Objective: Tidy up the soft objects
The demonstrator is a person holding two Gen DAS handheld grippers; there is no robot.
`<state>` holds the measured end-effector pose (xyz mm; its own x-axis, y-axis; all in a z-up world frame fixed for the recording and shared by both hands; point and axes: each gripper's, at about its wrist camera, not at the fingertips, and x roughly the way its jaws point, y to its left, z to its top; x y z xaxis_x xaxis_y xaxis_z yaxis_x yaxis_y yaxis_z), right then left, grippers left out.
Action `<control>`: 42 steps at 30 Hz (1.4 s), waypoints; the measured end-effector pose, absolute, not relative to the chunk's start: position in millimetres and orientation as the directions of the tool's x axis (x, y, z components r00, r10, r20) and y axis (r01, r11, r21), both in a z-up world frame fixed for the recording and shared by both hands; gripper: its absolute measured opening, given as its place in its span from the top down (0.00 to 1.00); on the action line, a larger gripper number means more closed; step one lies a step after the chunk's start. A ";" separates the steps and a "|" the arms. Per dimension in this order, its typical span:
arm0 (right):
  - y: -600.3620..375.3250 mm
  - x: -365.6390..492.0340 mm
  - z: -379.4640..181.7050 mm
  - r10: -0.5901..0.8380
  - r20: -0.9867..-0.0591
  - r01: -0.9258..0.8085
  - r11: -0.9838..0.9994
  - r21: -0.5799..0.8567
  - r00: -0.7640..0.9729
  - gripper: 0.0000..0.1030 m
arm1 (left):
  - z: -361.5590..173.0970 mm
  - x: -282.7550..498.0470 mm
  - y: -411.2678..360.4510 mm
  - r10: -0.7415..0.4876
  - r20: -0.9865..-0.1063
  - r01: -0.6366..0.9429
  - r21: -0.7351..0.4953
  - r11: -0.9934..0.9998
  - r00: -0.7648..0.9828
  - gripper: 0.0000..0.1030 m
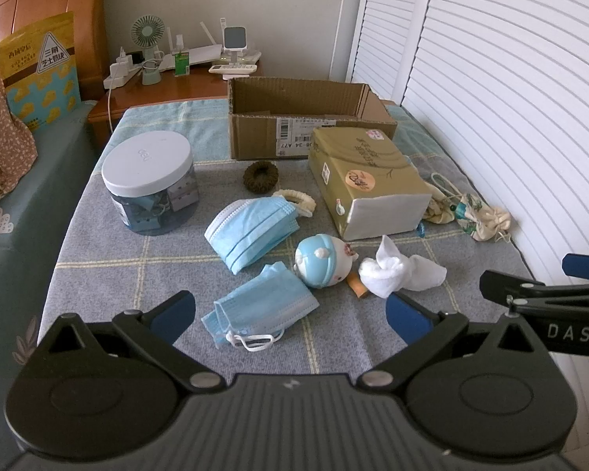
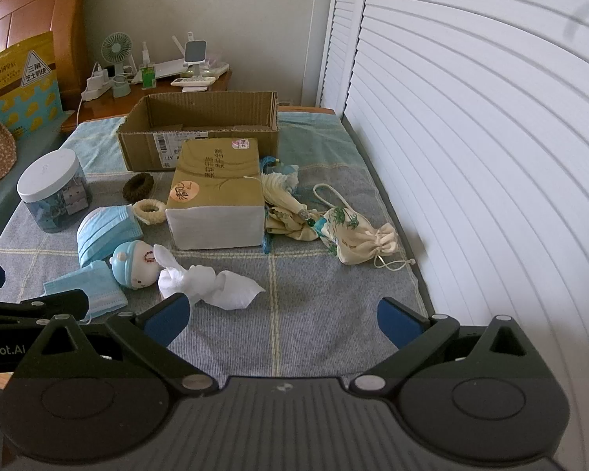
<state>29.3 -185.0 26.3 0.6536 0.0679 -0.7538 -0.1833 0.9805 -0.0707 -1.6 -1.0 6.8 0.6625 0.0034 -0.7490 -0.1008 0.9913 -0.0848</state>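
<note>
While nothing had yet been lifted, found the plaid blanket point(image 1: 137, 259) spread flat under the whole layout. Noted the open cardboard box point(image 1: 294, 98) at the far edge, upright and apparently near empty; judged the likely destination for the soft goods. Recorded the tissue pack point(image 2: 216, 196) just in front of the box, blocking a straight path from the near items. Logged the lidded jar point(image 1: 149, 180) at the left, hard, judged not part of the sort. Observed the printed drawstring pouch point(image 2: 349, 239) right of the tissue pack, near the shuttered doors. Counted two blue face masks: far mask point(image 1: 251, 227) and near mask point(image 1: 263, 302), the near one with ear loops trailing loose. Marked the white sock point(image 2: 212, 282) touching the small doll head point(image 1: 322, 261). Listed the dark scrunchie point(image 1: 260, 176) and the cream scrunchie point(image 1: 296, 200) between jar and tissue pack.

Found left gripper point(image 1: 290, 314) with jaws wide apart and empty, straddling the near mask from above. Found right gripper point(image 2: 282, 314) likewise spread wide, empty, one finger close to the sock.

Recommended, as judgement only: pinch the mask at mid-fold, not by a loop; lift clear before travelling; route over the tissue pack; avoid dragging the doll head along with the sock.
</note>
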 end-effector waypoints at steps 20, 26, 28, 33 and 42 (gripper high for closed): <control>-180.5 33.7 28.5 0.118 -0.716 -0.245 0.967 -0.076 0.688 0.00 | 6.9 6.0 4.7 -0.045 -0.699 -0.006 -0.071 0.997 0.713 0.01; -182.5 38.6 26.6 0.150 -0.700 -0.274 0.959 -0.067 0.699 0.00 | 2.3 6.2 15.4 -0.087 -0.677 0.030 -0.096 0.995 0.731 0.01; -184.3 40.6 25.3 0.167 -0.696 -0.284 0.957 -0.054 0.698 0.00 | -0.8 6.8 21.0 -0.121 -0.669 0.043 -0.132 0.990 0.733 0.01; -187.3 45.3 18.3 0.174 -0.698 -0.293 0.955 -0.054 0.694 0.00 | -13.3 11.9 25.0 -0.087 -0.685 0.044 -0.080 0.996 0.723 0.01; -189.3 58.6 0.0 0.191 -0.727 -0.310 0.950 -0.032 0.660 0.00 | -39.8 18.3 26.9 -0.066 -0.711 0.106 0.012 0.994 0.700 0.01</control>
<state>58.6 -189.3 0.0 0.6600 0.1910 -0.7266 -0.3100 0.9502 -0.0318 18.3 26.9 -39.8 0.7002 -0.0664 -0.7109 0.1061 0.9943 0.0116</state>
